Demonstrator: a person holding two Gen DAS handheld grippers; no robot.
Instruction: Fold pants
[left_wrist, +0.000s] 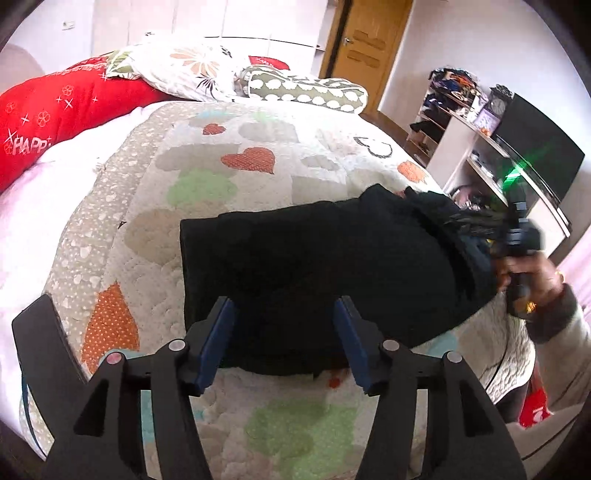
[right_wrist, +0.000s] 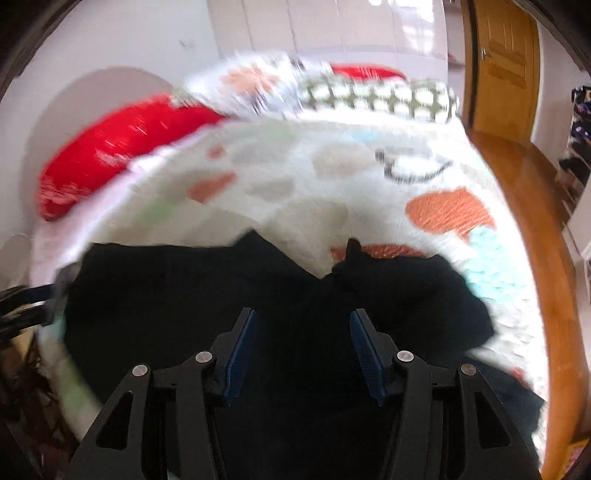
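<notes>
Black pants (left_wrist: 317, 266) lie folded into a thick dark block on a quilt (left_wrist: 229, 173) printed with orange, green and grey hearts, spread over a bed. The left gripper (left_wrist: 284, 332) points down at the near edge of the block, its blue-padded jaws standing apart with nothing pressed between them; the cloth sits just ahead of and beneath the fingertips. To that gripper's right, at the bunched far end of the pants, a hand (left_wrist: 532, 273) in a pale sleeve holds the right gripper, seen there only as a blurred dark shape.

From the right wrist camera (the picture is smeared), the right gripper (right_wrist: 303, 339) hangs over the pants (right_wrist: 184, 295) with its jaws likewise apart, the black fabric below and ahead of the pads and not pinched by them.

Beyond both grippers, at the far end of the bed, rest a red pillow (left_wrist: 59, 114), a flowered pillow (left_wrist: 184, 66) and a green one dotted white (left_wrist: 306, 90). A wooden door (left_wrist: 365, 44) stands behind.
</notes>
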